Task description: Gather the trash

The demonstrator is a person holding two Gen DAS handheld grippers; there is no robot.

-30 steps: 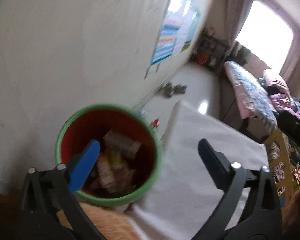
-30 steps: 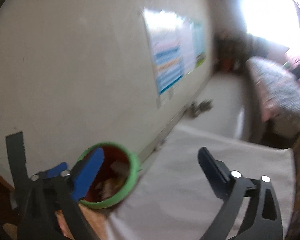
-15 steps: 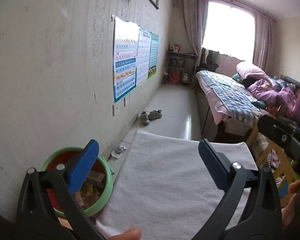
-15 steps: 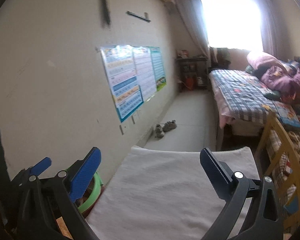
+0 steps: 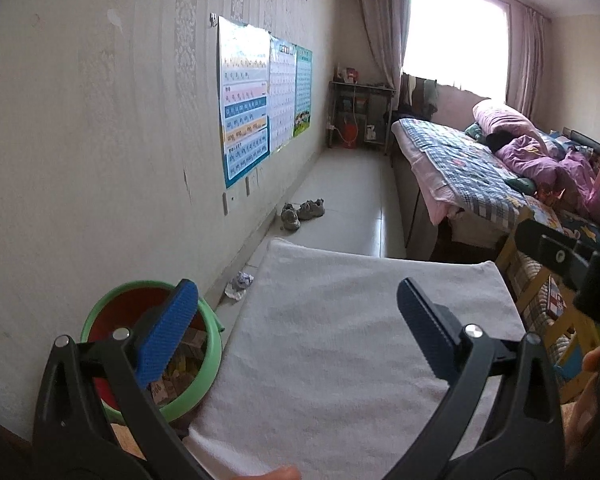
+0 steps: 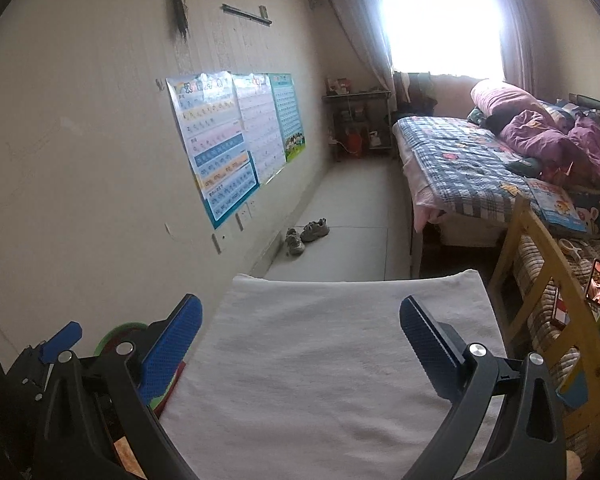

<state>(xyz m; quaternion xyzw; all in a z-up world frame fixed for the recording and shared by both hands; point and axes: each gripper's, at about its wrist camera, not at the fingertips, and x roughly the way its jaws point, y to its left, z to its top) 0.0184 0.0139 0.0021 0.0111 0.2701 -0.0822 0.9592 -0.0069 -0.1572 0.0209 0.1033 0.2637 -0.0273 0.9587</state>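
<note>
From the left wrist view we see our left hand-held gripper [image 5: 296, 336] spread wide with nothing between its fingers, above the white towel [image 5: 340, 344] covering the worktop. The green-rimmed trash bin [image 5: 208, 364], holding wrappers, sits just left of the towel; a crumpled scrap [image 5: 239, 285] lies on the floor beyond the bin.

From the right wrist view our right hand-held gripper [image 6: 300, 340] is equally wide and empty over the towel [image 6: 324, 360], the bin [image 6: 112, 338] at its left edge.
</note>
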